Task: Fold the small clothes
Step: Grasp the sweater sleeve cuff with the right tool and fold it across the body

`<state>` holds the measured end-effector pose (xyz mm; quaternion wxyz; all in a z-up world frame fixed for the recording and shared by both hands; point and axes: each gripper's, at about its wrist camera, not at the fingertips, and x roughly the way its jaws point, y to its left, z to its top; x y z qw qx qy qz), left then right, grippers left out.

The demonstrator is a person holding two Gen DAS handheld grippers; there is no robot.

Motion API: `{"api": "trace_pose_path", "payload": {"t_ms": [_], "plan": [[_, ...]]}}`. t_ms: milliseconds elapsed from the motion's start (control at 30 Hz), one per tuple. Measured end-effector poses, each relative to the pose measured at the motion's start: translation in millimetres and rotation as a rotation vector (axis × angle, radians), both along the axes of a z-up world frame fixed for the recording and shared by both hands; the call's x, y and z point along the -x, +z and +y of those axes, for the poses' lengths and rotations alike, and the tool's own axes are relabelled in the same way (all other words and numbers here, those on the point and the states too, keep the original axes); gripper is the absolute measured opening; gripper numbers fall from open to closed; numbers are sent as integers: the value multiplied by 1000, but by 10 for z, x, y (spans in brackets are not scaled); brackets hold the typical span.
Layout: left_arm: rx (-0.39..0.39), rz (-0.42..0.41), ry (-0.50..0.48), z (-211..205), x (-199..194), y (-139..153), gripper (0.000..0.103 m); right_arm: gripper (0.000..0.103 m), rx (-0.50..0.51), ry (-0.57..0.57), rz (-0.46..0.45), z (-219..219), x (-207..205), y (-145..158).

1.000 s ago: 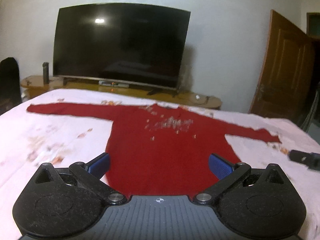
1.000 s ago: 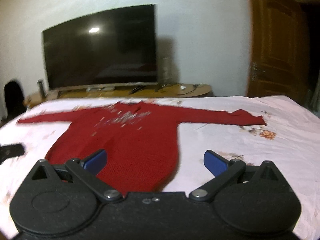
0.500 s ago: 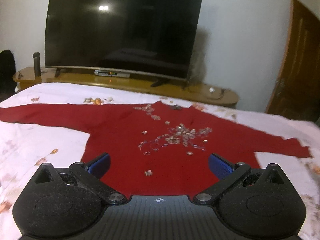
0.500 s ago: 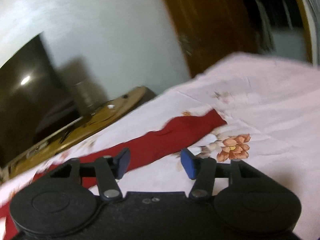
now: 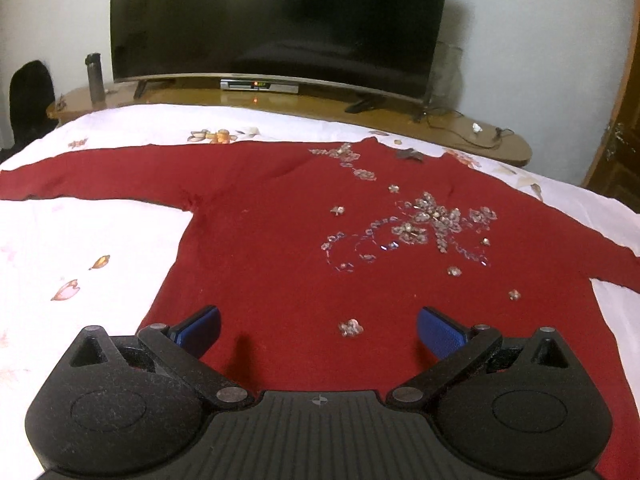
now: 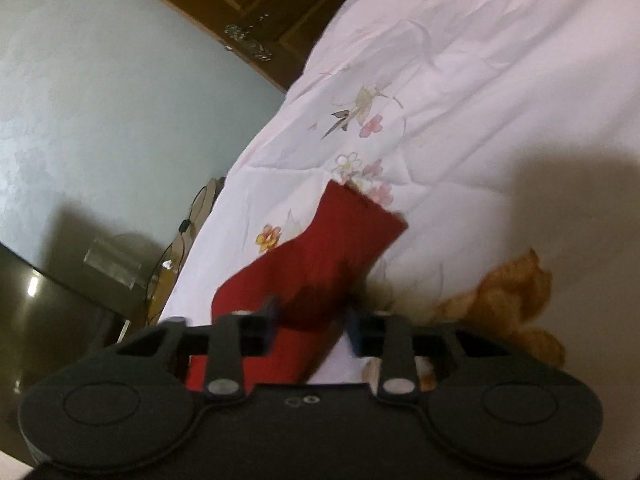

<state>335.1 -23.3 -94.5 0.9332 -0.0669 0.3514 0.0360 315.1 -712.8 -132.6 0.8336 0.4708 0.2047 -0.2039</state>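
Observation:
A small red sweater [image 5: 280,248] with silver beadwork lies flat, face up, on a white floral bedsheet [image 5: 80,248], sleeves spread. My left gripper [image 5: 318,326] is open and empty, hovering low over the sweater's lower body. In the right wrist view the end of the sweater's right sleeve [image 6: 332,248] runs between the blue fingers [image 6: 270,316] of my right gripper [image 6: 310,320]. The jaws are narrowed around the sleeve with its cuff past the tips. The view is blurred and I cannot tell whether they grip the cloth.
A large dark TV [image 5: 276,20] stands on a wooden stand [image 5: 280,100] beyond the bed's far edge, with a flask [image 5: 94,78] at its left. A wooden door [image 6: 256,8] is at the right. The sheet [image 6: 460,100] spreads around the sleeve.
My left gripper moved forward and lower over the sweater's body. My right gripper swung right to the sleeve end, tilted, and its jaws narrowed around the sleeve.

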Motion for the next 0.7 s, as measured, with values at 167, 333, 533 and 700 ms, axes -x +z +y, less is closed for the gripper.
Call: {"api": "trace_pose_path", "payload": {"t_ms": [167,333,533,700], "plan": [[11,-45,3,162,-74,63,103,7,121,-26,35,143,-37,156],[129,-59,63,535,-181,12,103,7,401,113,3,960,-254,813],[167,-66,93,1018,-181,0,103,7,580,432,-97,2709,-740,1361],[170,-61,129,1463,-57,-36,103,7,587,661,-80,4050,-1143,1166]]}}
